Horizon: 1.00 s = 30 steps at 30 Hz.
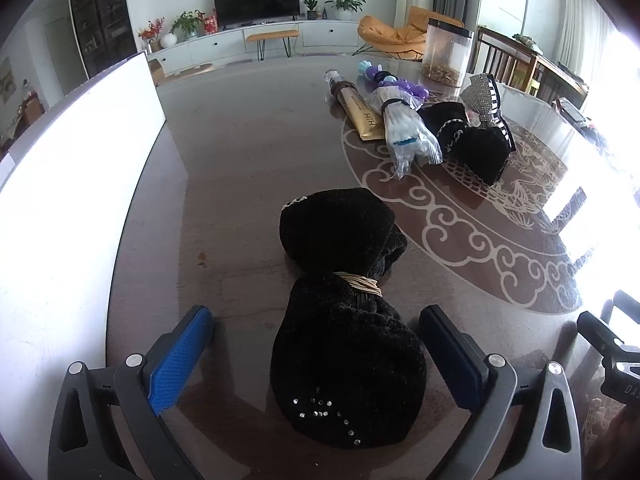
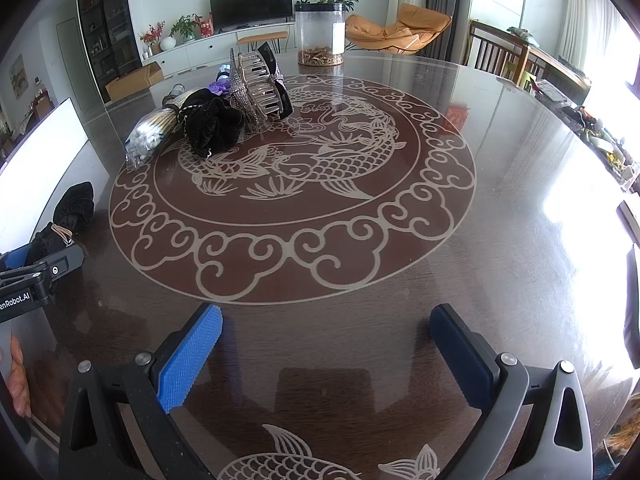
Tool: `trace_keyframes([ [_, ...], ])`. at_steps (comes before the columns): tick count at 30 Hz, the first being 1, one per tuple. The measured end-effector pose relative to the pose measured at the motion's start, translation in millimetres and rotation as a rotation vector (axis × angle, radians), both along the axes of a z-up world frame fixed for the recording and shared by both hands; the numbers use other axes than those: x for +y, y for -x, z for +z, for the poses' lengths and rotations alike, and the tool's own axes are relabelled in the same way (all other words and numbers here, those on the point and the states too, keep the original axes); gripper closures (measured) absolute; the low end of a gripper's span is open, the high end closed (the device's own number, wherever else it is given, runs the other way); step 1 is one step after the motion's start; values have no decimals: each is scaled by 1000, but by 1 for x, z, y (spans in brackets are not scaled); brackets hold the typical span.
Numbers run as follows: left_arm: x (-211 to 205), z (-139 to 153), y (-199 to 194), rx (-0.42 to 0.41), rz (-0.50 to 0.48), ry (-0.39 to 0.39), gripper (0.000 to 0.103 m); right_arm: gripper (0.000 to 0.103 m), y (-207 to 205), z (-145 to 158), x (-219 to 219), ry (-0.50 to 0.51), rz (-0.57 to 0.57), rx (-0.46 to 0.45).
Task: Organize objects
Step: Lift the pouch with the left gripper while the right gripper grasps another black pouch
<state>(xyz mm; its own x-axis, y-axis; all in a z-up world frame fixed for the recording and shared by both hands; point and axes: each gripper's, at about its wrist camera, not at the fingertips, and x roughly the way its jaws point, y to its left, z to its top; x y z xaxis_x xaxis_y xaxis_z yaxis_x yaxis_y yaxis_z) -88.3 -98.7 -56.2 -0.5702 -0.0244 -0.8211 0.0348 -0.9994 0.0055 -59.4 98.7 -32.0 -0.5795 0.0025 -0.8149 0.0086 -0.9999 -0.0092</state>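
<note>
A black fuzzy bow hair accessory (image 1: 344,304) with a gold band at its middle lies on the dark table. My left gripper (image 1: 316,344) is open, its blue pads on either side of the bow's near lobe, not touching it. The bow also shows in the right wrist view (image 2: 68,216) at the far left. My right gripper (image 2: 326,344) is open and empty over bare table. Farther off lie a gold tube (image 1: 360,114), a bag of cotton swabs (image 1: 404,136), a second black fuzzy item (image 1: 472,140), a rhinestone hair claw (image 1: 484,98) and purple hair ties (image 1: 396,86).
A white board (image 1: 76,168) stands along the table's left edge. A clear jar (image 1: 446,52) with brown contents stands at the far side. The table carries a fish medallion (image 2: 292,148). Chairs (image 2: 504,56) stand at the far right.
</note>
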Motion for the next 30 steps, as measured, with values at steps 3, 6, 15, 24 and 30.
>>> trace_keyframes([
  [3,0,0,0,2,3,0,0,0,0,0,0,0,0,0],
  [6,1,0,0,6,10,2,0,0,0,0,0,-2,0,0],
  [15,0,0,0,8,14,1,0,1,36,18,-22,91,129,24],
  [24,0,-1,0,8,14,1,0,30,141,33,-98,-47,369,29],
  [30,0,-1,0,8,14,1,0,69,127,21,-89,-6,367,-29],
])
